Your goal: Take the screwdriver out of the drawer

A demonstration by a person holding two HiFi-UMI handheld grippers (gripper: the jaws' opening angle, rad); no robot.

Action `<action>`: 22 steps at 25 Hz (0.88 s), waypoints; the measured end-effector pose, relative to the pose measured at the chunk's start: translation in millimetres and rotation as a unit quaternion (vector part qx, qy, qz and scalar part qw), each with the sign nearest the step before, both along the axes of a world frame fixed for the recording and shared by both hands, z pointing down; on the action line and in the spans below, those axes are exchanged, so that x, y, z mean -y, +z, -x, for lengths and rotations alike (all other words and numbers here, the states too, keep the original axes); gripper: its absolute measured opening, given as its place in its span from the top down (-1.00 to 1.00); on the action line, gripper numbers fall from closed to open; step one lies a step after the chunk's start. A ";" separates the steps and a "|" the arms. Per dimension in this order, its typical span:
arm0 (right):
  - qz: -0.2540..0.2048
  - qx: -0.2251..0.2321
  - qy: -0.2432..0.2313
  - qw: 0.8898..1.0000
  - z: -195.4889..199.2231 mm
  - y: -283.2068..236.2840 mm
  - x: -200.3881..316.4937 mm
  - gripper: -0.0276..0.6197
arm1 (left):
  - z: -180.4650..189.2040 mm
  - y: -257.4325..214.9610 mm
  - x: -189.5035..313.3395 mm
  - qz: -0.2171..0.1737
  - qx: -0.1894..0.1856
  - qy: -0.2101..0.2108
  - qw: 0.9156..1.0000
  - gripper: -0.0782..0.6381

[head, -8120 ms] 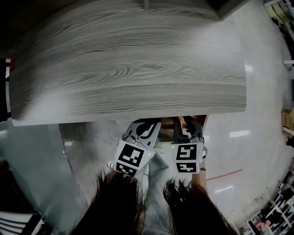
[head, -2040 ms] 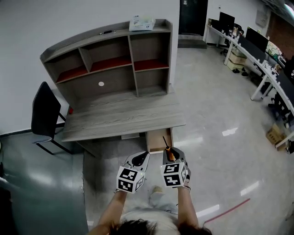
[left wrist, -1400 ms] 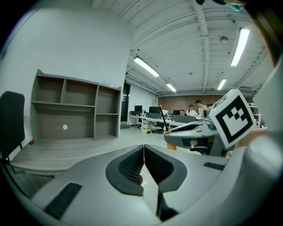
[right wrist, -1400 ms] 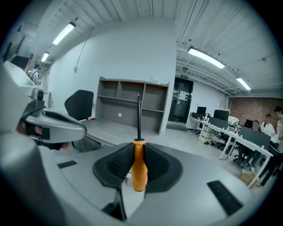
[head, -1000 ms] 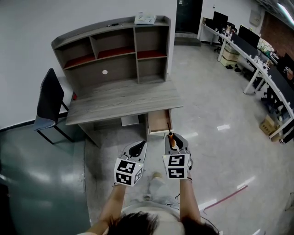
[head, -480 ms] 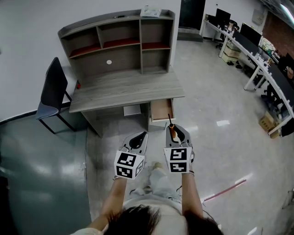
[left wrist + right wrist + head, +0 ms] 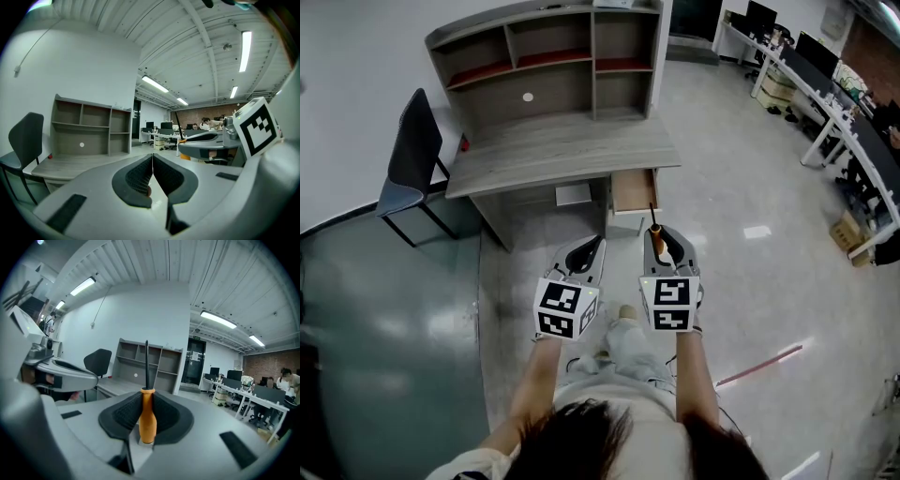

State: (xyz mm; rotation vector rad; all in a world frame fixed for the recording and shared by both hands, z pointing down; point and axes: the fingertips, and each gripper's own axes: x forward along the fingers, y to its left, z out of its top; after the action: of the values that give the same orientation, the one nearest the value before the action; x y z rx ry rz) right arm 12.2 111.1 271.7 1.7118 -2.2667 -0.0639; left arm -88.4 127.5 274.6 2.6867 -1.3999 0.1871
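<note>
The orange-handled, black-shafted screwdriver [image 7: 147,420] is clamped by its handle between the jaws of the right gripper [image 7: 662,249], with the shaft pointing forward. It is well clear of the open wooden drawer [image 7: 635,190] under the grey wood-grain table [image 7: 553,155]. The left gripper [image 7: 152,174] is held level alongside, its jaws pressed together and empty.
</note>
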 end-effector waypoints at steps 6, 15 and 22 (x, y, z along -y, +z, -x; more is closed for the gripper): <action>-0.008 0.004 -0.004 1.000 0.1 -5.6 -13.1 0.66 | -4.1 -4.3 -12.0 -0.007 0.002 0.002 1.000 0.73; -0.016 0.003 -0.028 0.999 1.9 -15.3 -19.3 0.66 | -12.7 -12.9 -19.9 -0.007 -0.001 -0.012 1.000 0.73; -0.022 0.012 -0.036 0.999 -11.5 -25.2 -36.2 0.66 | -30.2 -20.0 -39.1 -0.008 0.002 -0.013 1.000 0.73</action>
State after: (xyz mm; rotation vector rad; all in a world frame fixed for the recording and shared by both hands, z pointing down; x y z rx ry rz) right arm 23.6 147.3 246.6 1.6600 -2.3615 -0.1114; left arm -58.2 166.5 254.6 2.6797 -1.4436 0.1796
